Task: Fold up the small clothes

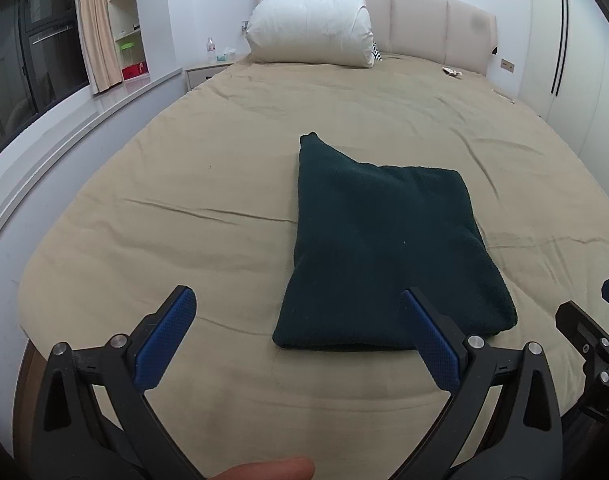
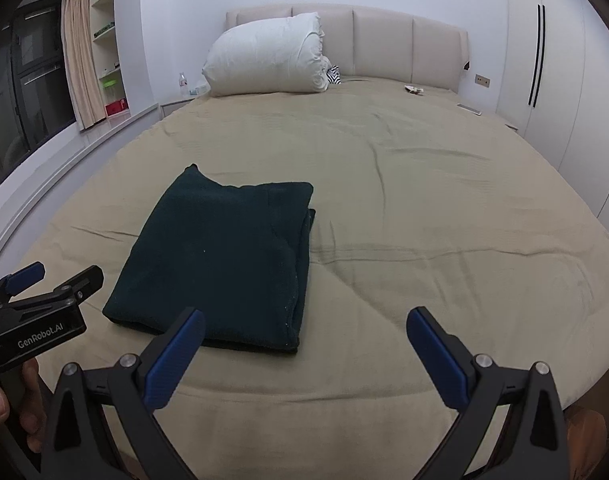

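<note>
A dark green garment (image 1: 384, 248) lies folded into a rectangle on the tan bed cover (image 1: 184, 208); it also shows in the right wrist view (image 2: 220, 260). My left gripper (image 1: 298, 300) is open and empty, held above the bed's near end, its right finger over the garment's near edge. My right gripper (image 2: 306, 320) is open and empty, just right of the garment's near right corner. The left gripper's body (image 2: 36, 312) shows at the left of the right wrist view. The right gripper's side (image 1: 596, 336) shows at the right edge of the left wrist view.
A large white pillow (image 1: 312, 26) leans on the beige headboard (image 1: 436, 24) at the far end. A windowsill ledge (image 1: 64, 128) runs along the bed's left side. White wardrobe doors (image 2: 544, 72) stand to the right. A small item (image 2: 413, 89) lies near the headboard.
</note>
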The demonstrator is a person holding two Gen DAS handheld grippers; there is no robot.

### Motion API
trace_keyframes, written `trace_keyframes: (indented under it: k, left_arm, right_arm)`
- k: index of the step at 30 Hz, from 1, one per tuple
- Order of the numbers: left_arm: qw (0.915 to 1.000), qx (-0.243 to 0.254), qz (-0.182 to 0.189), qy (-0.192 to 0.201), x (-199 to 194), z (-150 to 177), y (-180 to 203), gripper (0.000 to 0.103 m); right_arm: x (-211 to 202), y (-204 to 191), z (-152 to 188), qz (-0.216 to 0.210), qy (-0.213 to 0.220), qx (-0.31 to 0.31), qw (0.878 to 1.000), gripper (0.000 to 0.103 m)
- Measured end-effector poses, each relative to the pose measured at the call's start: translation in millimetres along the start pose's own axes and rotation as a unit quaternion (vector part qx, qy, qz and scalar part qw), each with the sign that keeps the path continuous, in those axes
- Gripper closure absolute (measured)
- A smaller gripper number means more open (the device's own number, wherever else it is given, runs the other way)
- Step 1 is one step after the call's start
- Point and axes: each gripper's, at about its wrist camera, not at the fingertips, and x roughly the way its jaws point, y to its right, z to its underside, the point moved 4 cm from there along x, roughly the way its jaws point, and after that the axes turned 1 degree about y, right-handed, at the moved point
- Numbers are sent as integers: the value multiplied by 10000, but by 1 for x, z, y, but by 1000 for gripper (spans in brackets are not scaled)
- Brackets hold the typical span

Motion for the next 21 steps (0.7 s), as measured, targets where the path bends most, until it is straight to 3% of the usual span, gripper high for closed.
trace_keyframes:
  k: [21]
  left_arm:
    - [10000, 48, -11, -51, 9, 0, 3, 0]
  right_arm:
    - [3, -1, 4, -15, -115, -16, 9999, 0]
